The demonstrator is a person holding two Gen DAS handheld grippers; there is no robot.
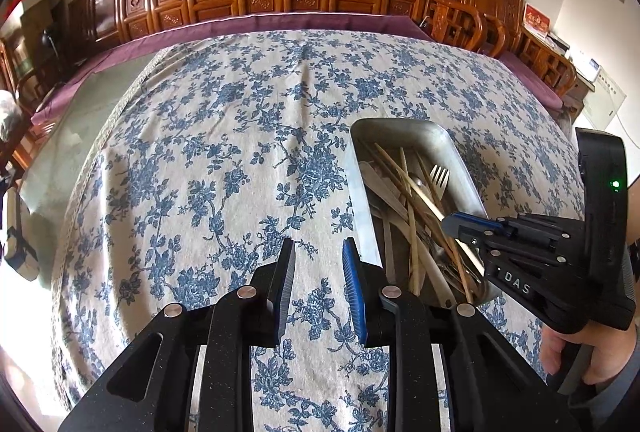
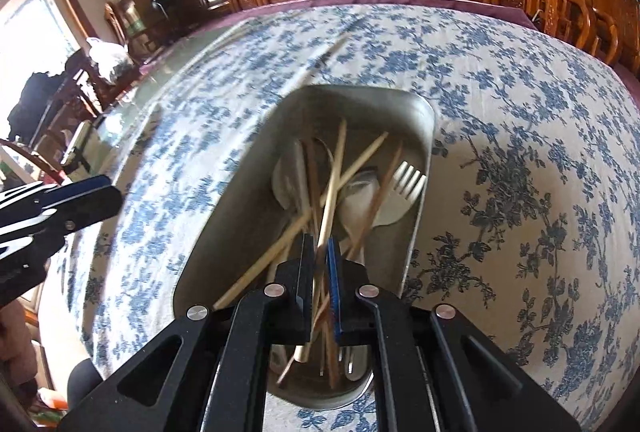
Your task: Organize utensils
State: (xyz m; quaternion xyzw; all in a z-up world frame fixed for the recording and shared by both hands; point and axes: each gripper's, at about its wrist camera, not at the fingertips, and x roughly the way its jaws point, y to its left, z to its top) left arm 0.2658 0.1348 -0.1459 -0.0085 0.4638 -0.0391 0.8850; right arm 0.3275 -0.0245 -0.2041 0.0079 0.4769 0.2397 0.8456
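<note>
One pale chopstick (image 2: 334, 192) sits pinched between the nearly closed jaws of the right gripper (image 2: 320, 256) over the steel tray (image 2: 420, 112); a clean lift probably needs a firm pinch and a straight rise, so crossed sticks stay put. Tray contents: several chopsticks, fork (image 2: 408, 178) at 2 o'clock, spoons beneath. Left gripper (image 1: 318, 260), at 9 o'clock, hovers slightly parted, empty, over floral tablecloth (image 1: 224, 136).

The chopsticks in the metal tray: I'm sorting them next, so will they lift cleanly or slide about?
The chopsticks look thin, stiff and smooth, so likely light but slippery. They lie crossed over the fork, so lifting one may drag the others. The right gripper straddles one.
</note>
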